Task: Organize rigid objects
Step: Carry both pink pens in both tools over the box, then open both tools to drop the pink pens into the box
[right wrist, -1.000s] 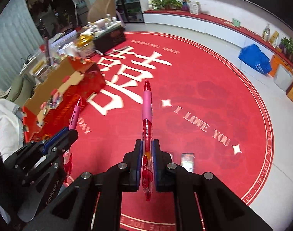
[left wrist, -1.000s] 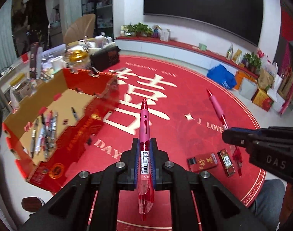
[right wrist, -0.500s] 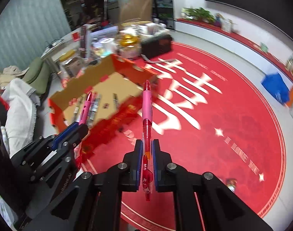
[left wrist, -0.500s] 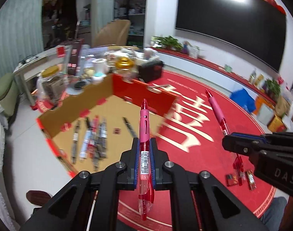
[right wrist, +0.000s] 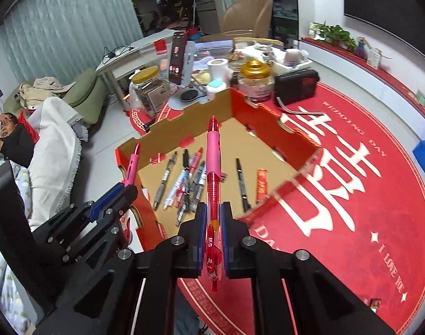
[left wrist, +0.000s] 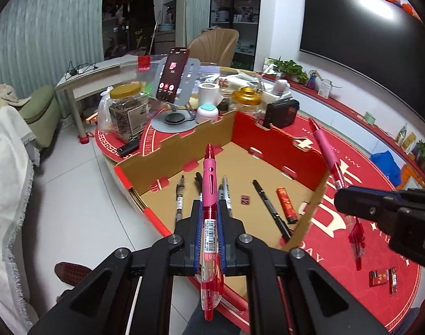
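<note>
Left gripper point(left wrist: 209, 217) — fingers clamped on a pink-and-red pen point(left wrist: 210, 203), held above the near edge of the cardboard box point(left wrist: 167, 150). Right gripper point(right wrist: 212, 223) — fingers pinching a second pink-and-red pen point(right wrist: 213, 178), also over the box. Box floor holds loose pens point(right wrist: 184, 184), a black marker point(left wrist: 271, 206) and a red packet point(left wrist: 287, 204).
</note>
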